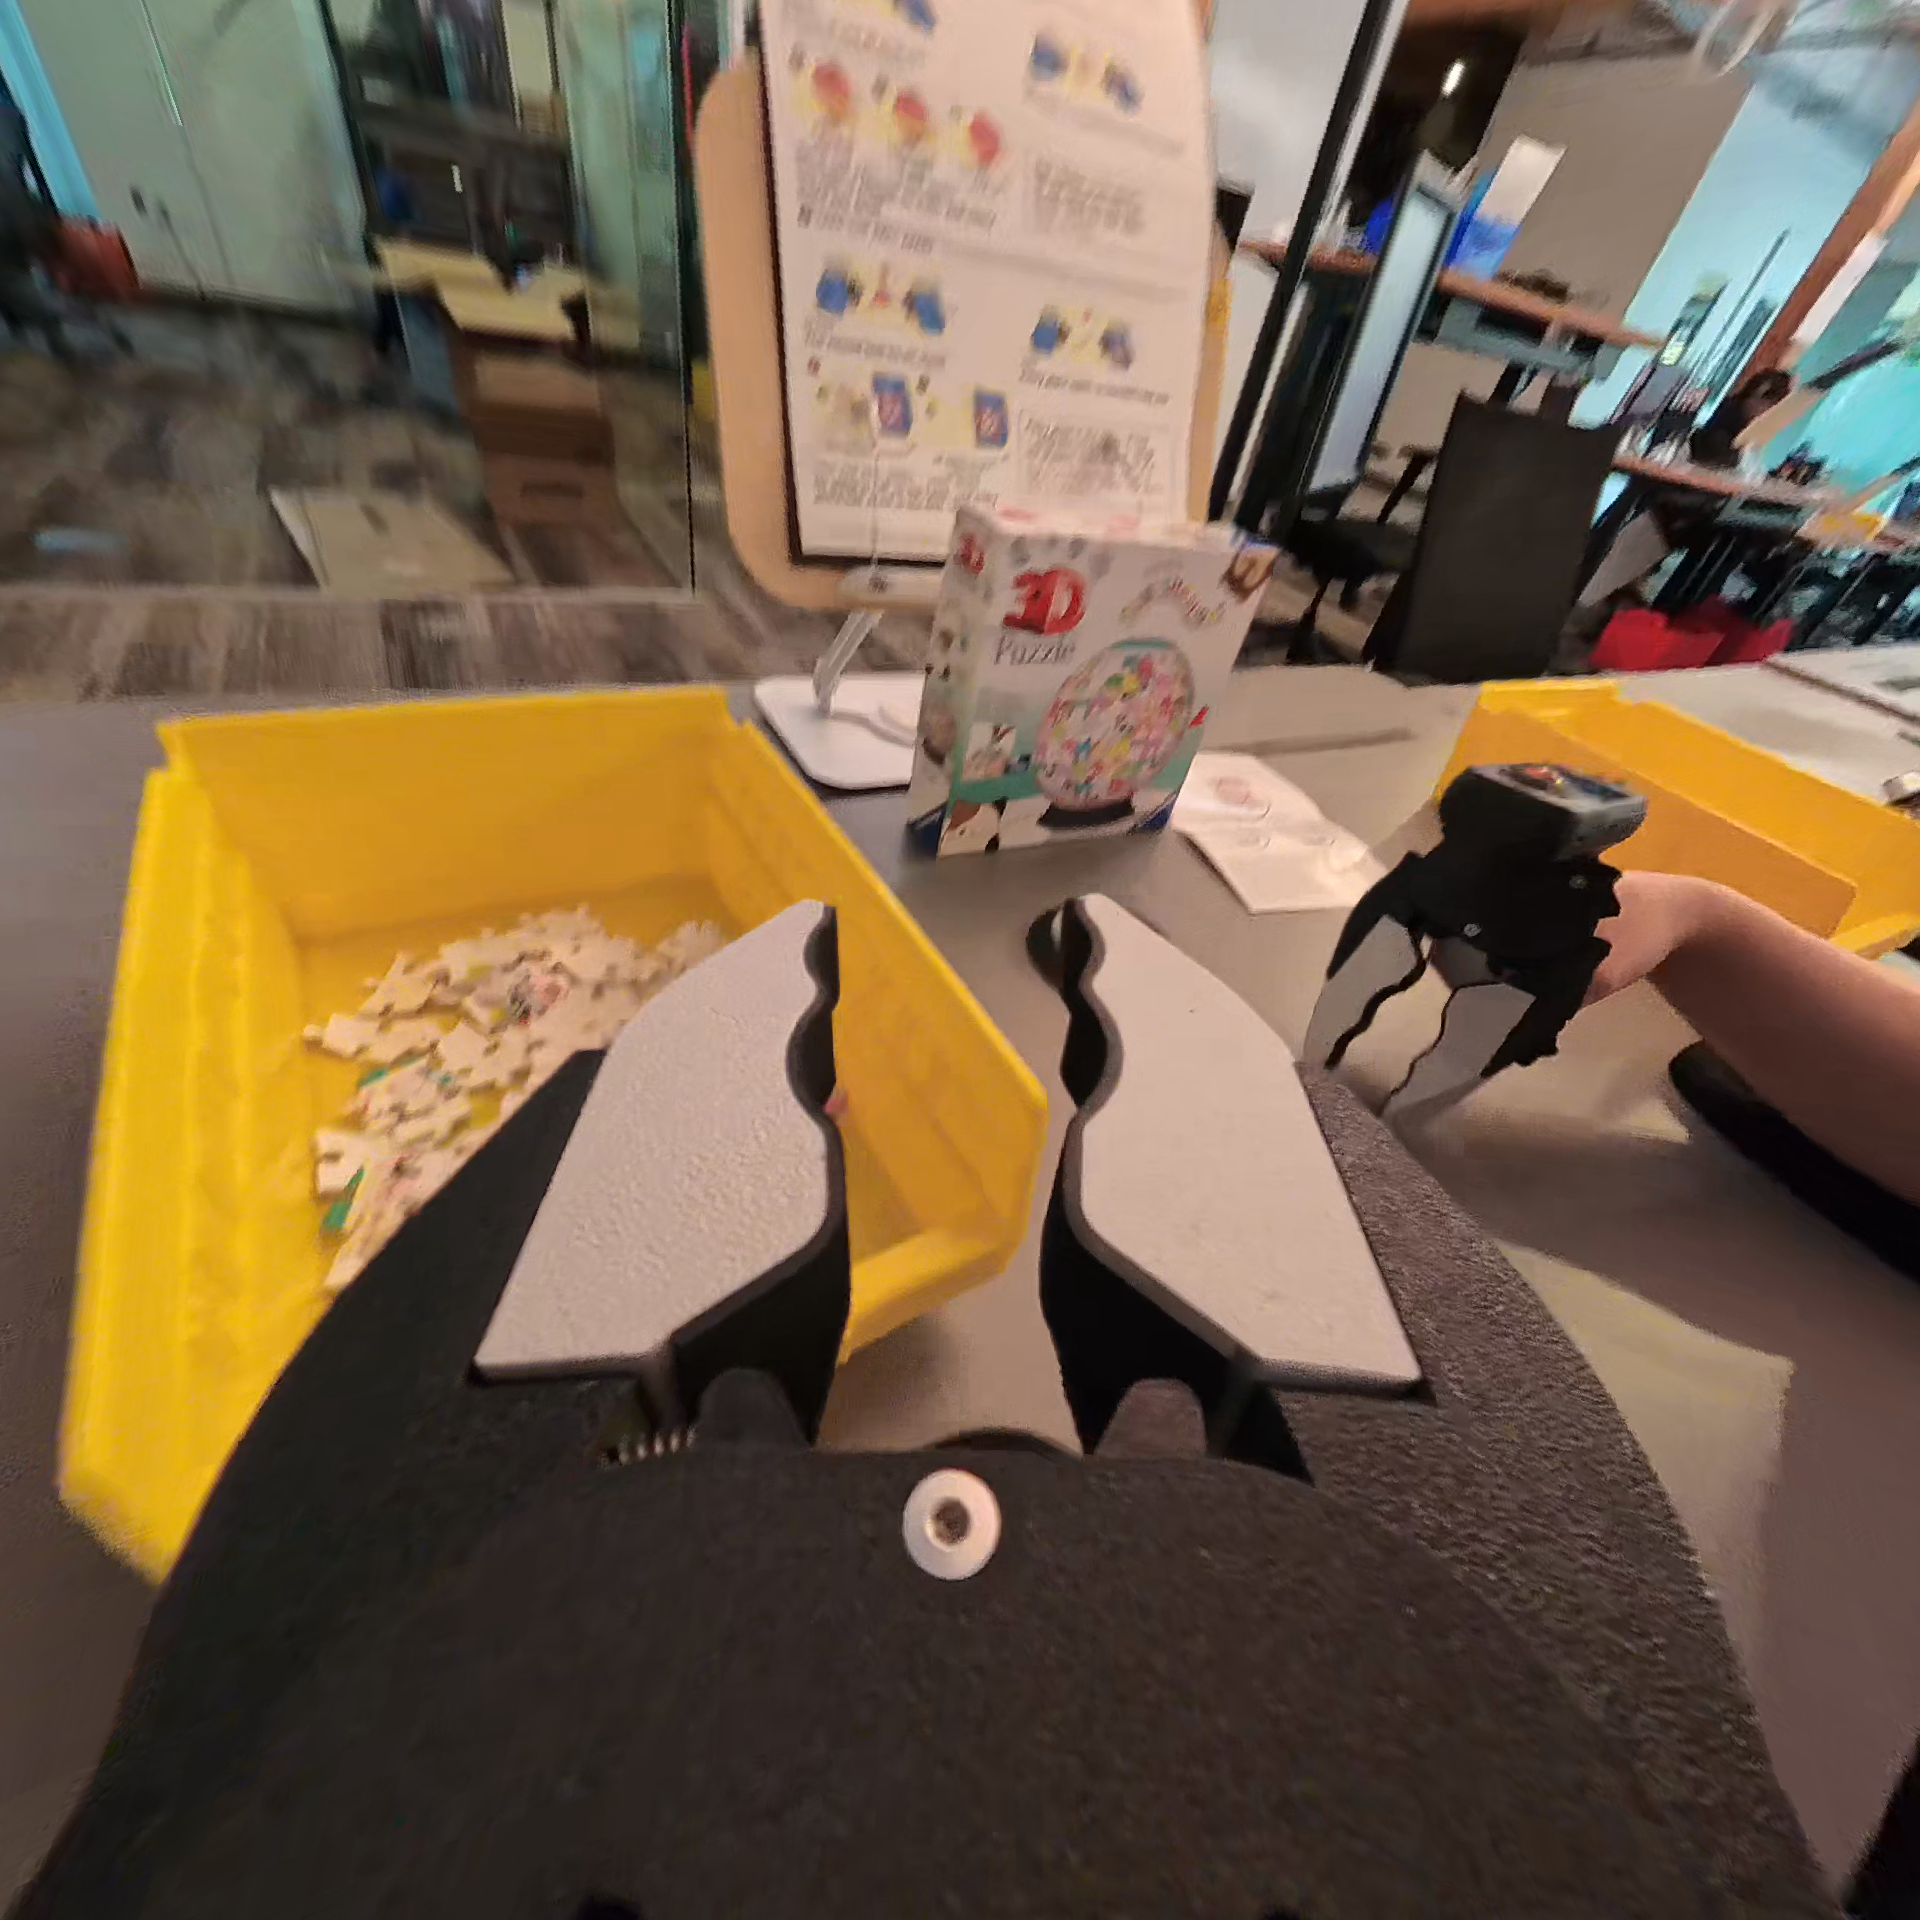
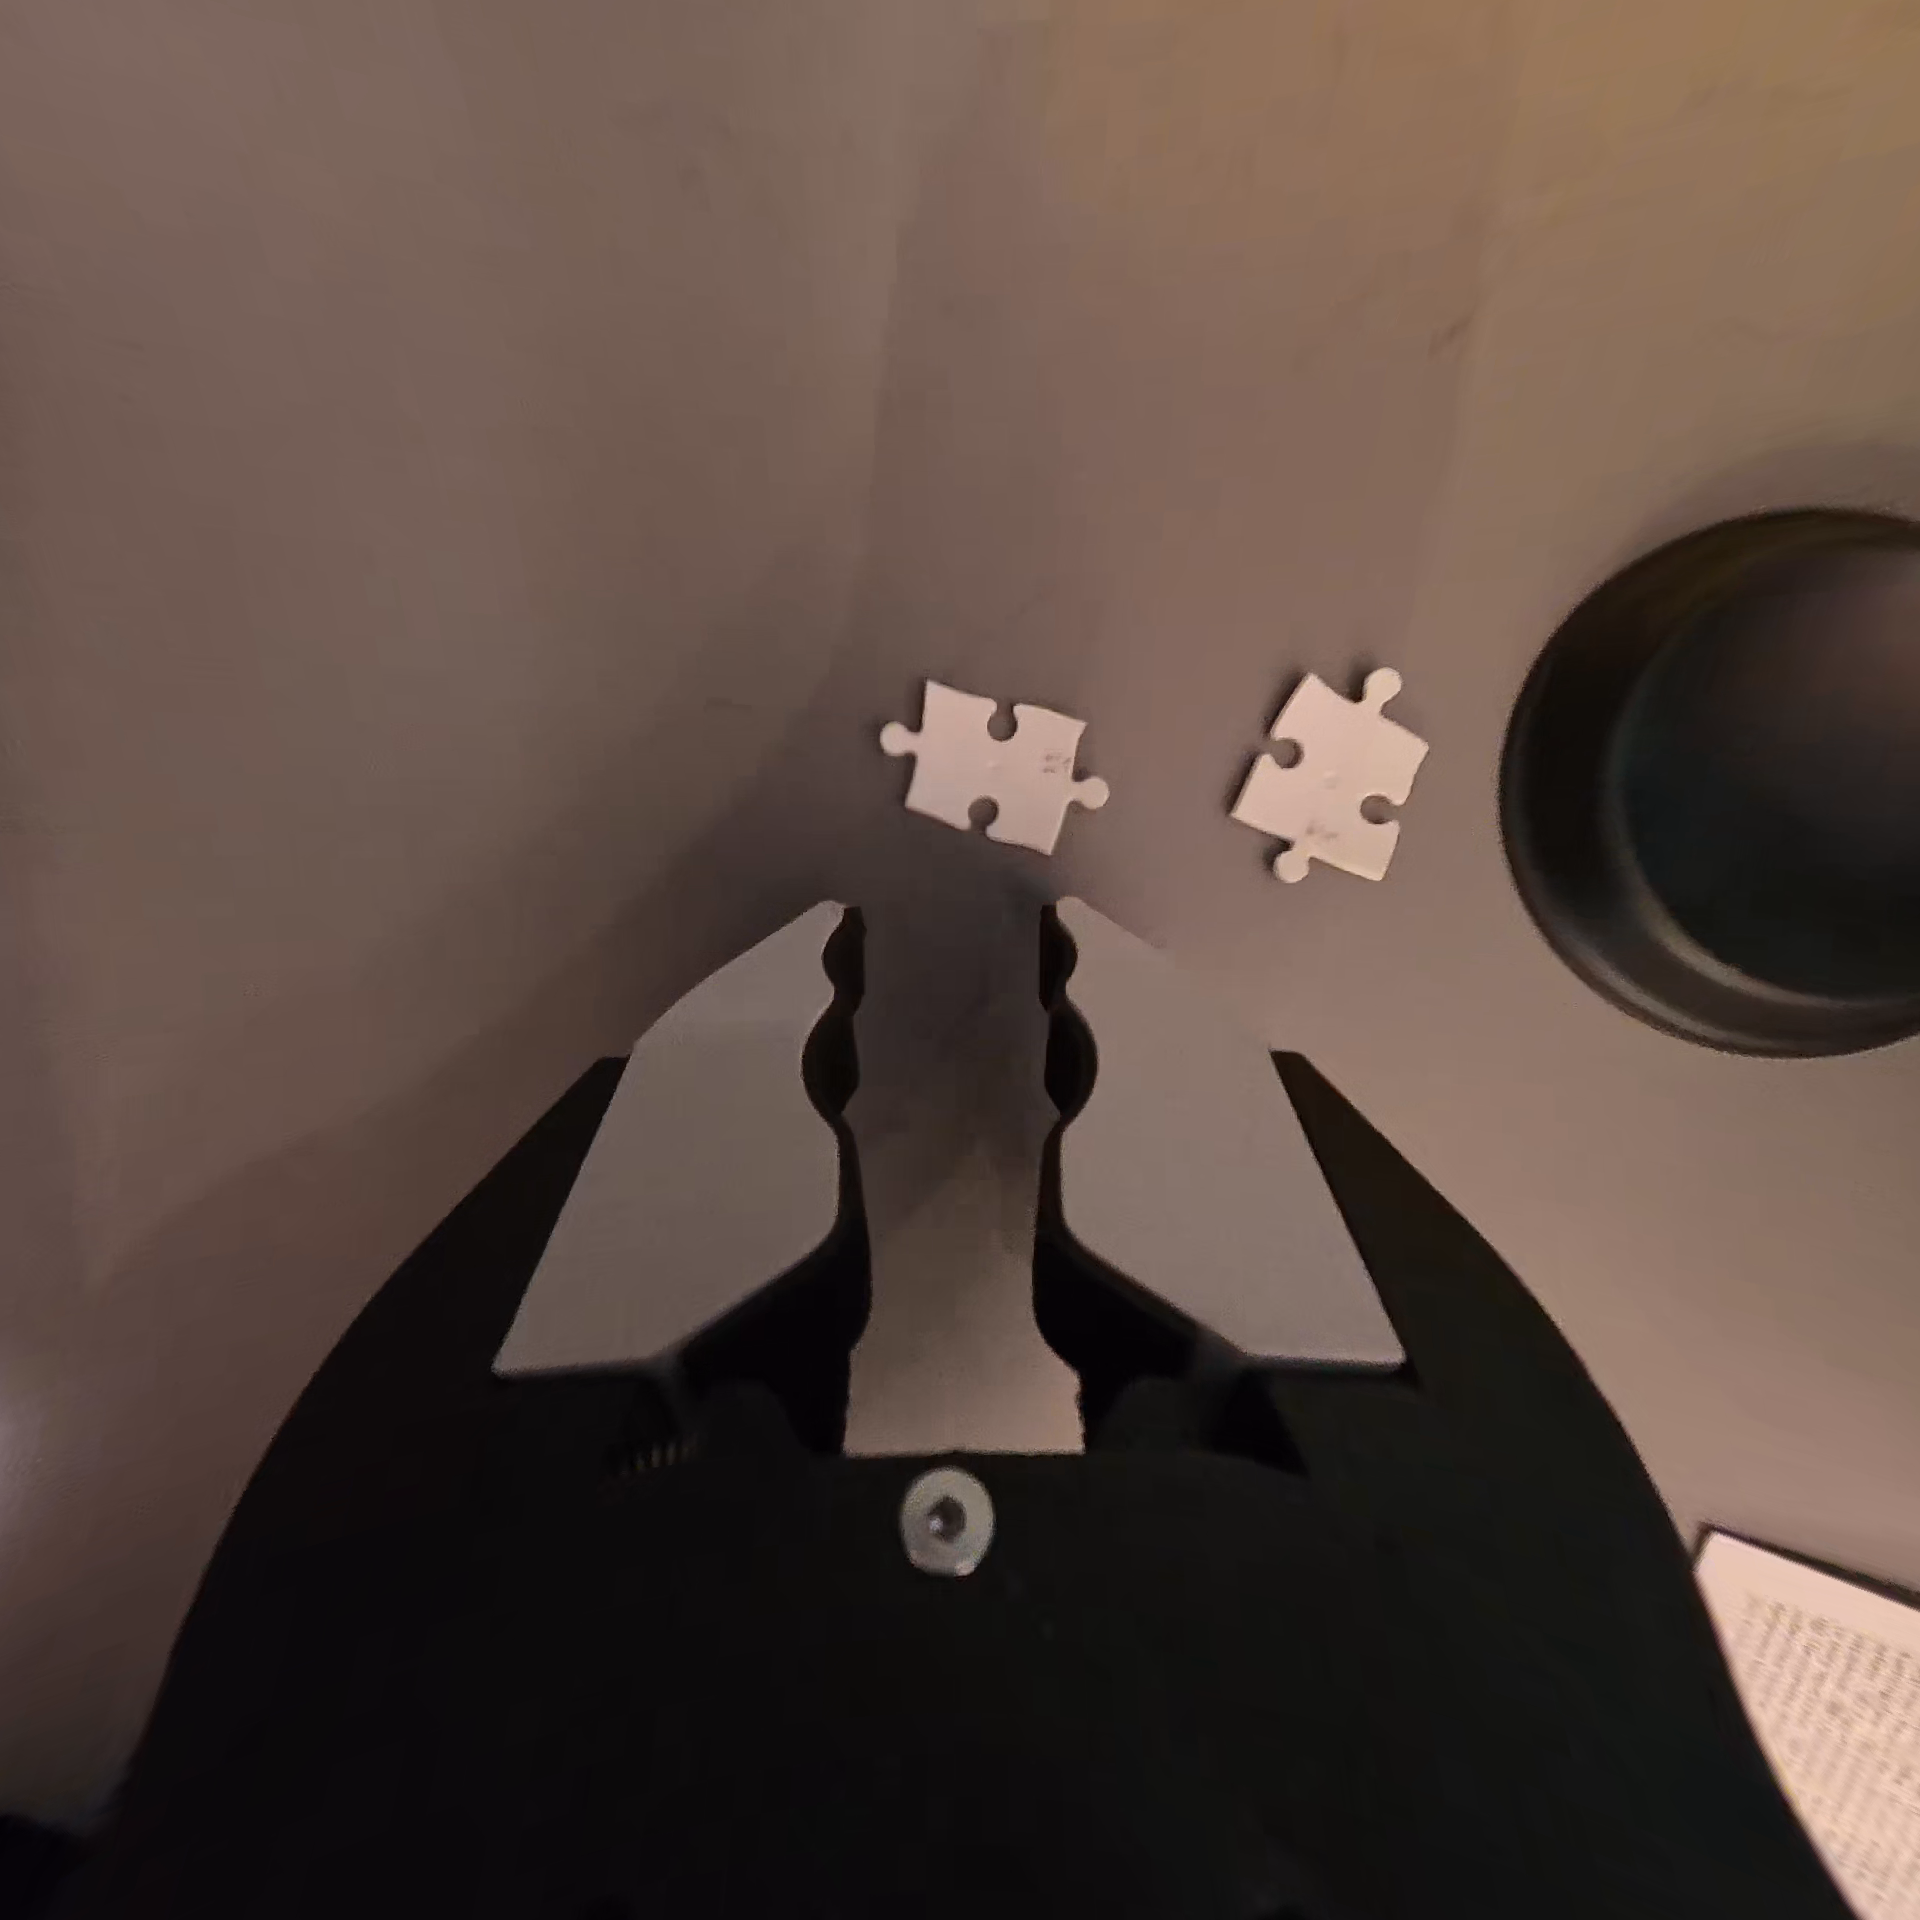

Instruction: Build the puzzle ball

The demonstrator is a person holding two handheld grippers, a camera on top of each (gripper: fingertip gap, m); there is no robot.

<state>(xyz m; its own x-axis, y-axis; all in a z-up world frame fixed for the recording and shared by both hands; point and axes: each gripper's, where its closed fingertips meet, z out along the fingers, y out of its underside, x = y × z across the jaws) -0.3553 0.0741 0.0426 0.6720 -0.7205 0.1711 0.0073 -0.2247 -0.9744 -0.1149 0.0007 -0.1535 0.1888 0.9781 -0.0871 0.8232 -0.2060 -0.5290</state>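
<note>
Two white puzzle pieces lie face down on the grey table in the right wrist view, one just beyond my fingertips and one to its right. My right gripper is open and empty, pointing down just short of the left piece; it also shows in the left wrist view, held by a hand. My left gripper is open and empty, above the right wall of a yellow bin that holds several loose puzzle pieces.
A black ring stand sits right of the two pieces. The puzzle box stands behind the bin, with an instruction sheet on a holder behind it. A second yellow bin is at right. A printed sheet lies at lower right. My hands' fingertips stand some 30 cm from each other.
</note>
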